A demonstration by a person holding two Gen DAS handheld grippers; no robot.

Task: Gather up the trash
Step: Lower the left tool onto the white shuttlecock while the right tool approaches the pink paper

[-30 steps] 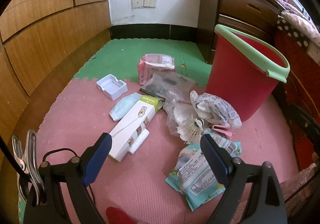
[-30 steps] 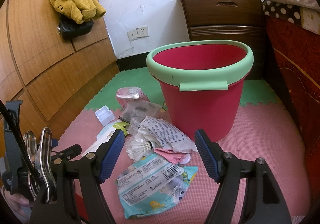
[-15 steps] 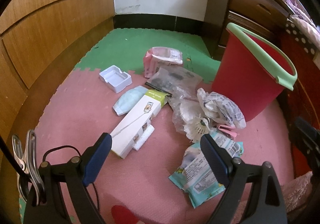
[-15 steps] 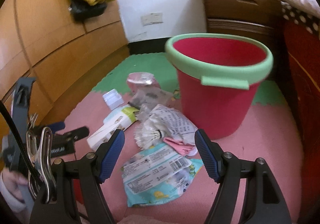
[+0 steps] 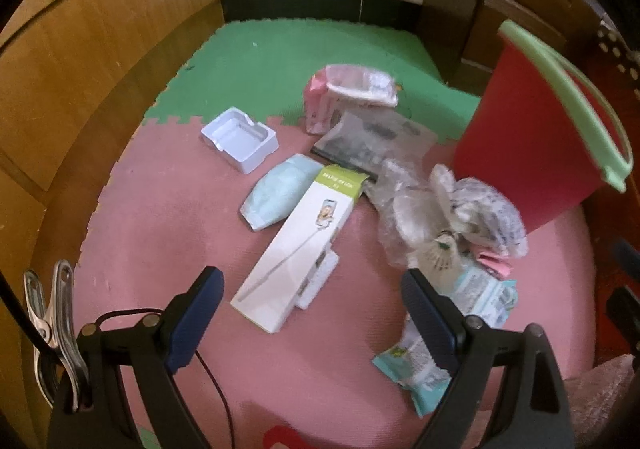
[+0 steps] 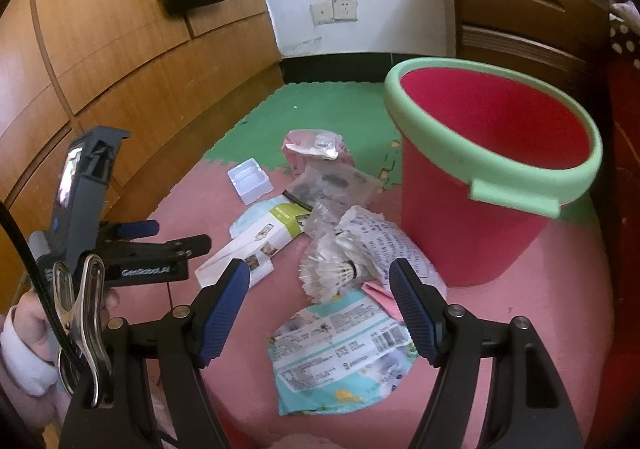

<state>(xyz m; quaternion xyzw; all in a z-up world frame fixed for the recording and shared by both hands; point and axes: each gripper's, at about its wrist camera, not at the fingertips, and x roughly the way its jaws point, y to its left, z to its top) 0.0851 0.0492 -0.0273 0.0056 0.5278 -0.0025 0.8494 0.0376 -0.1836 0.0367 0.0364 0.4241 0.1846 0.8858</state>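
- The trash lies scattered on the pink floor mat [image 5: 140, 217] just beside the red bucket [image 6: 480, 177], which stands upright and looks empty inside.
- The left claw [image 5: 312, 313] stands wide, holding nothing, above the long white box [image 5: 296, 249]. The box looks light and stiff; a grip across its narrow width should hold, though the smooth card may slip.
- The right claw [image 6: 320, 305] is also wide and empty, over the printed blue wrapper [image 6: 340, 353]. That wrapper is thin, limp and crinkly; a pinch at a raised edge seems best, since it lies flat.
- The shuttlecock [image 6: 332, 273] is very light, with feathers likely to crush; its cork end is the safer hold.
- The clear bag [image 5: 404, 217] and the crumpled paper [image 6: 384, 241] are soft and will squash under any grip.
- The white tray [image 5: 240, 139] is rigid; its rim suits a grip.
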